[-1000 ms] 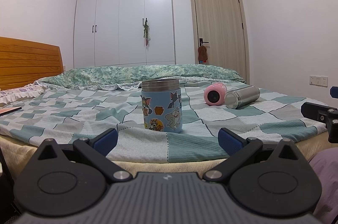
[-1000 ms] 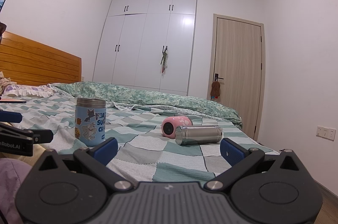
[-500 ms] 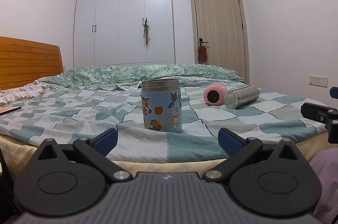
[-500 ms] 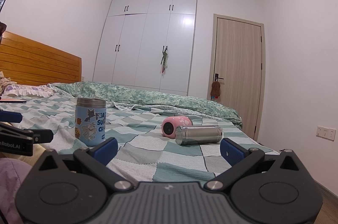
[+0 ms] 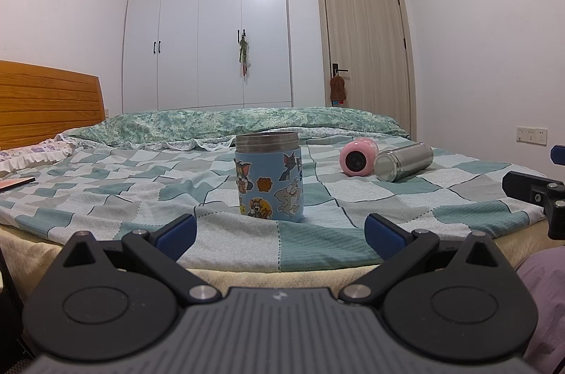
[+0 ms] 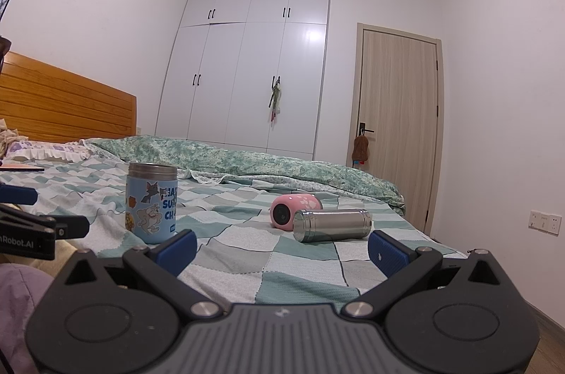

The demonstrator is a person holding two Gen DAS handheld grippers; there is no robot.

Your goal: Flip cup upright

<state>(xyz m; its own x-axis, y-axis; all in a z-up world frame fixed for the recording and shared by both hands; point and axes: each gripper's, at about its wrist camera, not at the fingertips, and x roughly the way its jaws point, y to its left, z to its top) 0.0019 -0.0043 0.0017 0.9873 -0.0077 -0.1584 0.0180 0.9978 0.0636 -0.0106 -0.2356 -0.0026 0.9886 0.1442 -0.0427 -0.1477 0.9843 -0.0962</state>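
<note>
A blue cartoon-sticker cup (image 5: 269, 174) with a steel rim stands upright on the checked bedspread (image 5: 141, 197); it also shows in the right wrist view (image 6: 151, 203). A pink cup (image 5: 358, 156) and a steel flask (image 5: 403, 161) lie on their sides farther right, touching; both show in the right wrist view, the pink cup (image 6: 295, 210) and the flask (image 6: 332, 225). My left gripper (image 5: 280, 234) is open and empty, short of the bed edge before the blue cup. My right gripper (image 6: 281, 248) is open and empty, before the flask.
A wooden headboard (image 5: 49, 106) is at the left, white wardrobes (image 5: 212, 31) and a wooden door (image 5: 365, 49) behind. A rolled green quilt (image 5: 247, 123) lies along the far side. A flat book (image 5: 16, 183) lies at the left. The other gripper shows at each view's edge.
</note>
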